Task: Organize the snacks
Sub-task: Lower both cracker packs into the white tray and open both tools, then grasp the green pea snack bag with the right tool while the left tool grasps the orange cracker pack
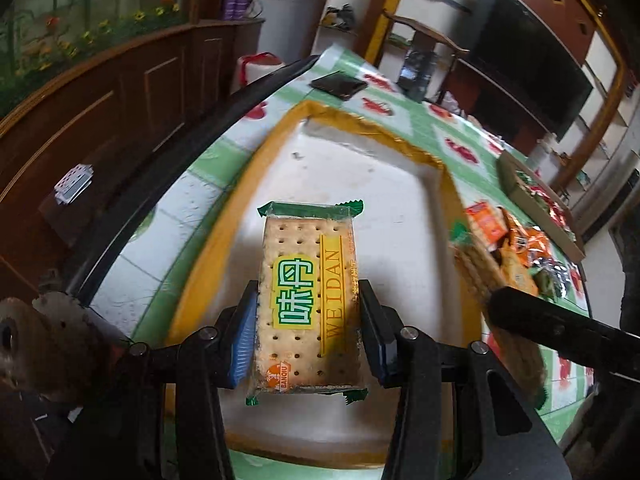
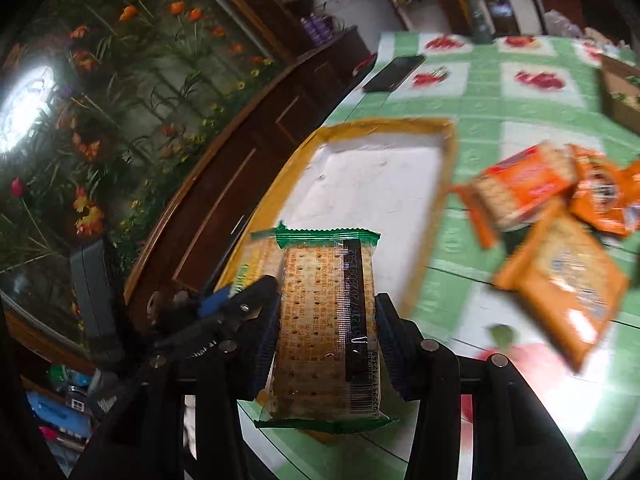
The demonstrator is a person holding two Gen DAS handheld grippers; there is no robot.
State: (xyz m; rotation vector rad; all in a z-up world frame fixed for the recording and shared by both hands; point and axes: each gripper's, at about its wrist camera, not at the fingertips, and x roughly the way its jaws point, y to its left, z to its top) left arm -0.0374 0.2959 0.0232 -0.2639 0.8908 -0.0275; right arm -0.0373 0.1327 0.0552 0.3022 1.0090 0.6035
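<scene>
Both grippers, left (image 1: 308, 320) and right (image 2: 326, 332), clamp green cracker packs (image 1: 310, 304) over the tray's (image 1: 224, 236) near edge; tray bare. Orange packs (image 2: 560, 280) wait on the table's (image 2: 480, 92) right side.

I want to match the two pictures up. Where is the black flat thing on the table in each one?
Left wrist view: the black flat thing lies at top centre, on the tablecloth beyond the tray's far corner.
Right wrist view: the black flat thing lies upper centre, past the tray near the table's left edge.
Shared landmark: the yellow-rimmed tray.

Light: your 2 views show soft daylight, dim room edges.
Glare: bright patch (image 2: 24, 108) at left.
Blur: orange packets (image 2: 560, 216) smeared.
Distortion: fisheye-bent edges.
</scene>
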